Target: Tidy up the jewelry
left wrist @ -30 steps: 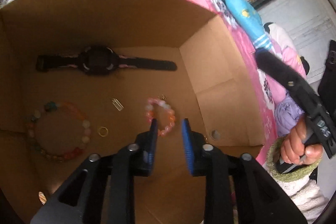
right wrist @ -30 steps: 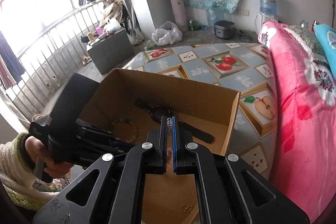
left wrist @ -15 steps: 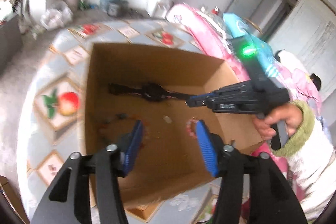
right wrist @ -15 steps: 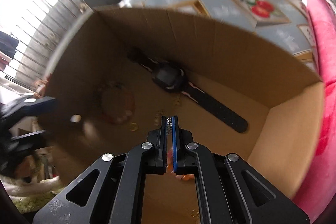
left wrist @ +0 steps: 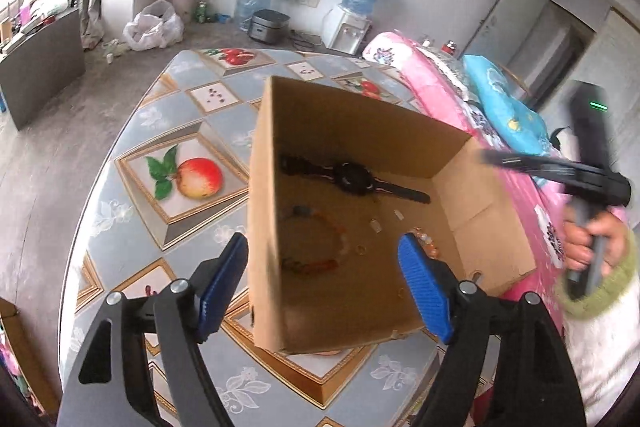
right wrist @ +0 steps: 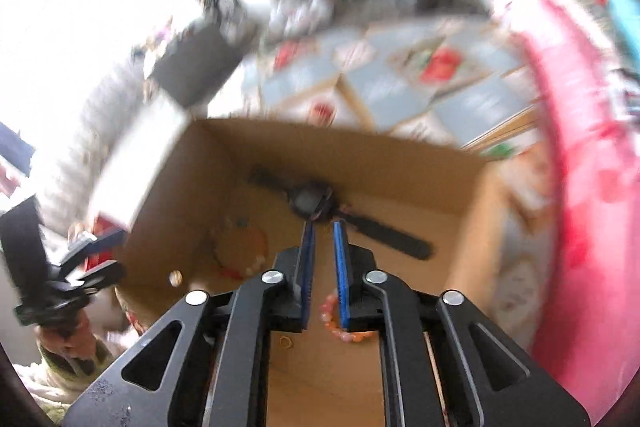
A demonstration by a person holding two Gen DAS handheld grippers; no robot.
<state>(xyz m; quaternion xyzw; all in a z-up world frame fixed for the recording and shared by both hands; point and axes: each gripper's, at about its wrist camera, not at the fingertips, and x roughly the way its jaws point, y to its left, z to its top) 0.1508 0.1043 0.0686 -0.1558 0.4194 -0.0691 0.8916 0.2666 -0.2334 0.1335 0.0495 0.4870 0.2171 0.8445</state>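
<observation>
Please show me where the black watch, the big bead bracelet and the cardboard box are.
black watch [left wrist: 354, 178], left wrist view, on its dial.
big bead bracelet [left wrist: 320, 263], left wrist view, on its near beads.
cardboard box [left wrist: 262, 227], left wrist view, on its left wall.

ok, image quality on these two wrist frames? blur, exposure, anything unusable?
Left wrist view: mostly sharp, with the watch and bead bracelet in the cardboard box readable; only the right gripper smears at its tip; strong fisheye bend. Right wrist view: heavy motion blur across room and box, window area upper left blown out, only its own fingers crisp.
</observation>
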